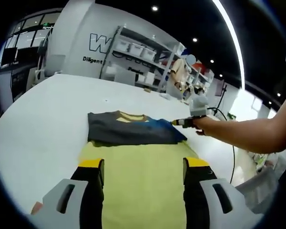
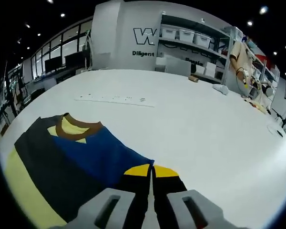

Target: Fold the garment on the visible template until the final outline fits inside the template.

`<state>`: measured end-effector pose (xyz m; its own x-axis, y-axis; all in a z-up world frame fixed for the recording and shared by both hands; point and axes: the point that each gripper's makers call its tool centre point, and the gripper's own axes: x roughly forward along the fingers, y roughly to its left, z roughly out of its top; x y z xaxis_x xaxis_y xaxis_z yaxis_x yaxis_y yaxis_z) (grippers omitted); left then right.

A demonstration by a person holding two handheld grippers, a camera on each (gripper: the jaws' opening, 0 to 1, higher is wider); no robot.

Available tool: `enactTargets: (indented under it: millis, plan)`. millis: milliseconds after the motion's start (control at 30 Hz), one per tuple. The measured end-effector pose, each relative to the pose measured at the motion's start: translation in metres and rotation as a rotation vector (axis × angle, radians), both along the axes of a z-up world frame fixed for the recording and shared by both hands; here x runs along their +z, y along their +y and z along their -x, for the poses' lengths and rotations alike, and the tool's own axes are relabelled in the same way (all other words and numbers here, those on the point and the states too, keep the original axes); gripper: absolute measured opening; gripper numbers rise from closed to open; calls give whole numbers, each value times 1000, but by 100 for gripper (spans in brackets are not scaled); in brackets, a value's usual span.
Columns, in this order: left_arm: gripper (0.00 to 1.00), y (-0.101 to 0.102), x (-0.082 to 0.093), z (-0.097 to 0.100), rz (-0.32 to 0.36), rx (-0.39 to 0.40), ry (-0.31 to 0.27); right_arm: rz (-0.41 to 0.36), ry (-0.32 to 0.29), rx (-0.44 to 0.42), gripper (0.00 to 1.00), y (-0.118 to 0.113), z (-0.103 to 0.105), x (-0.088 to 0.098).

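Mid-fold, the right gripper (image 2: 152,168) is clamped on the shirt's (image 1: 133,129) blue edge at lower centre; the left gripper (image 1: 144,164) hangs apart. Next, carry that edge across.

Your shirt (image 2: 71,157) runs off the bottom-left edge in the right gripper view; its corner is hidden behind the closed right gripper (image 2: 151,172). Wall lettering (image 1: 97,44) is cut off by shelving.

A white power strip (image 2: 115,99) lies on the white table (image 2: 205,129); shelving (image 2: 195,45) stands behind.
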<state>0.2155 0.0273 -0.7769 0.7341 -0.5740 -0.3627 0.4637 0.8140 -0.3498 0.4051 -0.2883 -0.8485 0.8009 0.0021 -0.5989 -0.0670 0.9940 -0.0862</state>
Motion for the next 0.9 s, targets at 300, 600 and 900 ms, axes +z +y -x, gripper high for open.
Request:
enactTargets:
  millis: [300, 600, 900]
  plan:
    - [62, 0, 0, -1, 1, 1, 3, 36, 16, 17, 0, -1, 1, -9]
    - [62, 1, -2, 0, -8, -2, 4, 13, 0, 8, 1, 0, 4, -1]
    - [62, -1, -4, 2, -22, -12, 7, -1, -46, 15, 2, 1, 14, 18]
